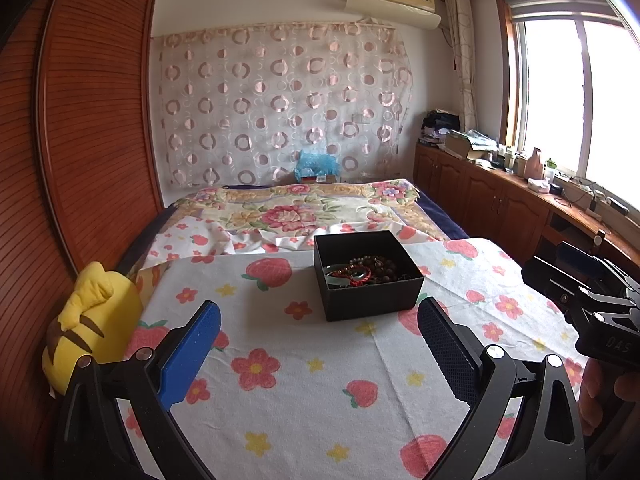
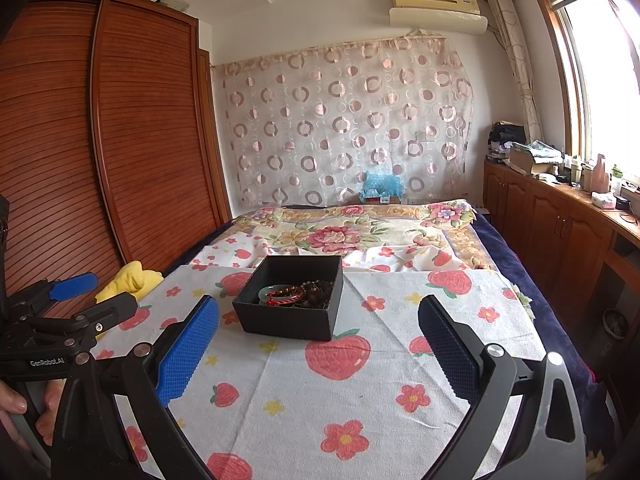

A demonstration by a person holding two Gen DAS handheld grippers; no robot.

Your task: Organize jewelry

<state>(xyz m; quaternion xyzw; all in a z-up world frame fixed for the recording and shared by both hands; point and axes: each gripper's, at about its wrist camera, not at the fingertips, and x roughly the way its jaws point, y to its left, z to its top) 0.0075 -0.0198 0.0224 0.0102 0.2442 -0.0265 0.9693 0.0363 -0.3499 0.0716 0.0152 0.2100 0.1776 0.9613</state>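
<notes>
A black open box (image 1: 370, 298) stands on the strawberry-print cloth (image 1: 304, 380) on the bed. Inside lie a green bangle with red cord (image 1: 352, 274) and dark bead bracelets (image 1: 378, 266). The box also shows in the right wrist view (image 2: 286, 322), with the bangle (image 2: 276, 294) and beads (image 2: 318, 292) in it. My left gripper (image 1: 320, 344) is open and empty, short of the box. My right gripper (image 2: 320, 344) is open and empty, just near of the box. The right gripper body shows at the right edge of the left view (image 1: 592, 304); the left gripper shows at the left of the right view (image 2: 76, 292).
A yellow plush toy (image 1: 88, 332) lies at the bed's left edge beside the wooden wardrobe (image 1: 80, 140). A floral blanket (image 1: 304, 212) covers the far bed. Wooden cabinets (image 1: 496, 200) with clutter run along the right under the window.
</notes>
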